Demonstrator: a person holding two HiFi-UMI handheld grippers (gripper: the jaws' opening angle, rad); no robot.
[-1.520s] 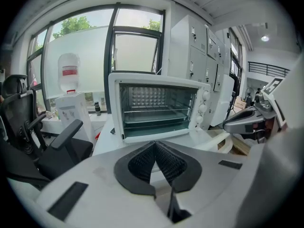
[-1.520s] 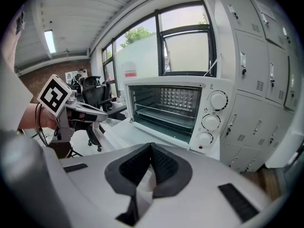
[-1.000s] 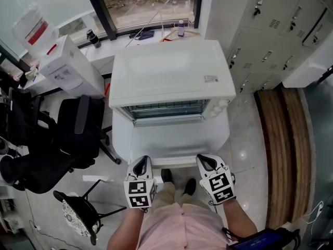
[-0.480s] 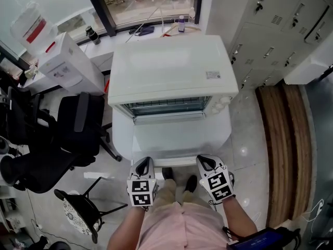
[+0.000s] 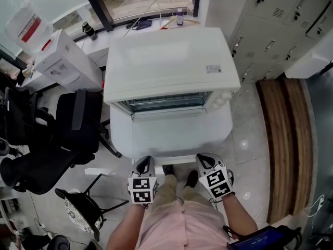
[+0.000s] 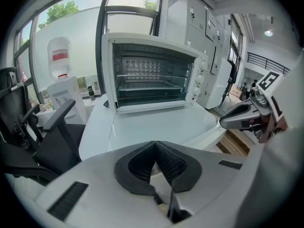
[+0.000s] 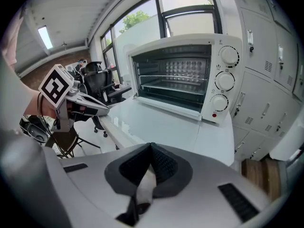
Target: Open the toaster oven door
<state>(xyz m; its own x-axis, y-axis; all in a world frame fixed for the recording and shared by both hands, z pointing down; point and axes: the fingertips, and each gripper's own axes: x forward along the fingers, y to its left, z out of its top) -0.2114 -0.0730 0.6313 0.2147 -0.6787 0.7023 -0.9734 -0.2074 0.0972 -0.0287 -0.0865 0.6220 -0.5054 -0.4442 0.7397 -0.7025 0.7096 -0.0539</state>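
Note:
The white toaster oven stands on a white table, and its door lies folded down flat towards me. The cavity with its rack shows in the left gripper view and in the right gripper view. My left gripper and right gripper hover just off the door's near edge, one at each corner. Both are shut, pads touching, with nothing between them. The closed pads show in each gripper view, left gripper and right gripper. Three knobs sit on the oven's right side.
A black office chair stands left of the table. A white water dispenser is further back on the left. Grey lockers line the right side, with a wooden floor strip below them. Bottles and cables lie on the window sill.
The head view has shifted slightly, so the oven sits a little higher in the picture. The door stays flat open, and both grippers keep their places at its near edge.

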